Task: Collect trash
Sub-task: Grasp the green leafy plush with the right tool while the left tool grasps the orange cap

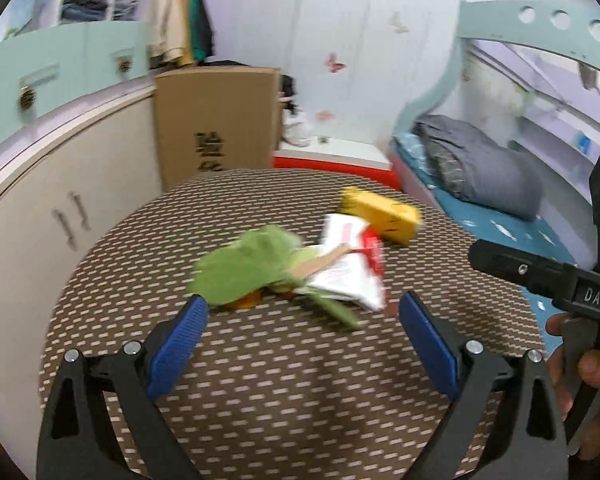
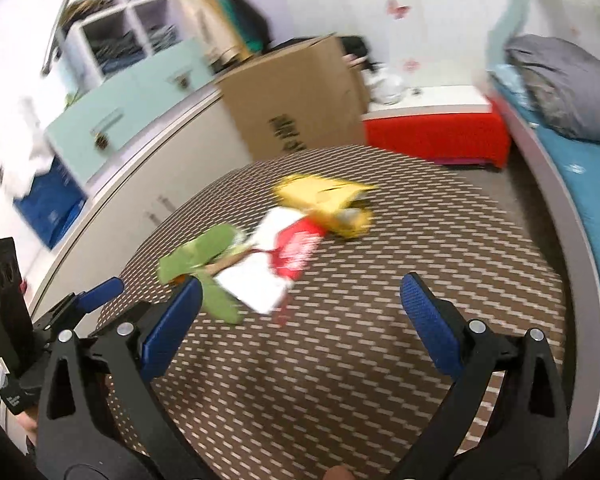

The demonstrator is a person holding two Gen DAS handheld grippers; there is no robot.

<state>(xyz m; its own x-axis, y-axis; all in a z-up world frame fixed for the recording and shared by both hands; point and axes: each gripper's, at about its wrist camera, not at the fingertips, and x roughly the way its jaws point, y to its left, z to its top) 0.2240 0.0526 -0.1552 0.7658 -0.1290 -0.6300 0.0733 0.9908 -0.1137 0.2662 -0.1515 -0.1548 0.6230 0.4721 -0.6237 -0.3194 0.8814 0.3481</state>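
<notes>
Trash lies in a heap on a round table with a brown patterned cloth [image 1: 292, 380] [image 2: 420, 240]. It holds a crumpled green paper [image 1: 244, 266] [image 2: 204, 250], a white and red wrapper [image 1: 348, 264] [image 2: 284, 256] and a yellow carton [image 1: 380, 214] [image 2: 328, 200]. My left gripper [image 1: 303, 310] is open and empty, just in front of the green paper. My right gripper [image 2: 300, 294] is open and empty, near the wrapper. Its body shows at the right of the left wrist view [image 1: 540, 276]. The left gripper's blue tip shows at the left of the right wrist view [image 2: 100, 294].
A tall cardboard box [image 1: 216, 120] [image 2: 296, 100] stands behind the table. A red and white low bench [image 1: 336, 160] [image 2: 432, 128] is beside it. A bed with blue sheet and grey pillow [image 1: 480, 164] [image 2: 564, 84] is on the right. Cabinets [image 1: 60, 200] are on the left.
</notes>
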